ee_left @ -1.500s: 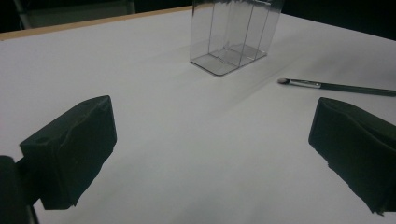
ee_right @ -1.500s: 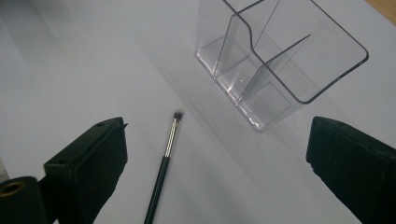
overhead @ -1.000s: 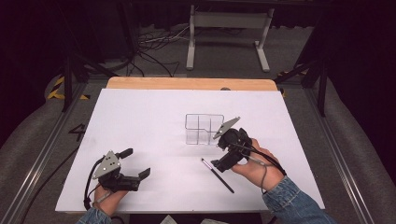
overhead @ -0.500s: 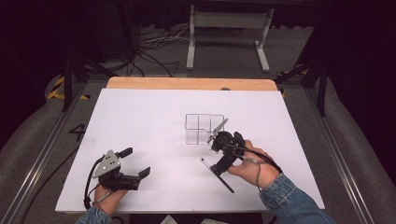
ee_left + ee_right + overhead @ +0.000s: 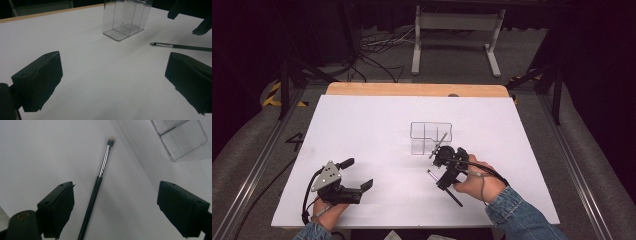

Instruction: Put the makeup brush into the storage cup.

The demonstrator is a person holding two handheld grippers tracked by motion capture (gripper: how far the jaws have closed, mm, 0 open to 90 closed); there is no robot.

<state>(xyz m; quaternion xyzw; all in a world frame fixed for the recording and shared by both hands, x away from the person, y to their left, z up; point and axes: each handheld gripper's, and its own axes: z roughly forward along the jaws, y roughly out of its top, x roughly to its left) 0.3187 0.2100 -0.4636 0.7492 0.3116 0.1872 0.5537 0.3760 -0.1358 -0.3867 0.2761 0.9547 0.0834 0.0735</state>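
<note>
A slim black makeup brush (image 5: 456, 198) with a silver ferrule and pale bristles lies flat on the white table (image 5: 372, 125). My right gripper (image 5: 443, 173) hangs just over it, pointing down. In the right gripper view the brush (image 5: 100, 177) lies between the wide-apart jaws of the right gripper (image 5: 120, 207), nearer the left one, and neither pad touches it. Those jaws have just been closing a little. A clear plastic organizer (image 5: 430, 137) with several compartments stands just beyond. My left gripper (image 5: 358, 173) rests open at the front left with nothing between its jaws.
The left gripper view looks across bare tabletop to the organizer (image 5: 126, 18), the brush (image 5: 180, 45) and the right gripper (image 5: 197, 15). A wooden strip (image 5: 412, 90) edges the table's far side. Beyond it are cables and a metal stand (image 5: 457, 30).
My right gripper has come down and toward the table's front, from beside the organizer to over the brush. The left gripper has stayed put.
</note>
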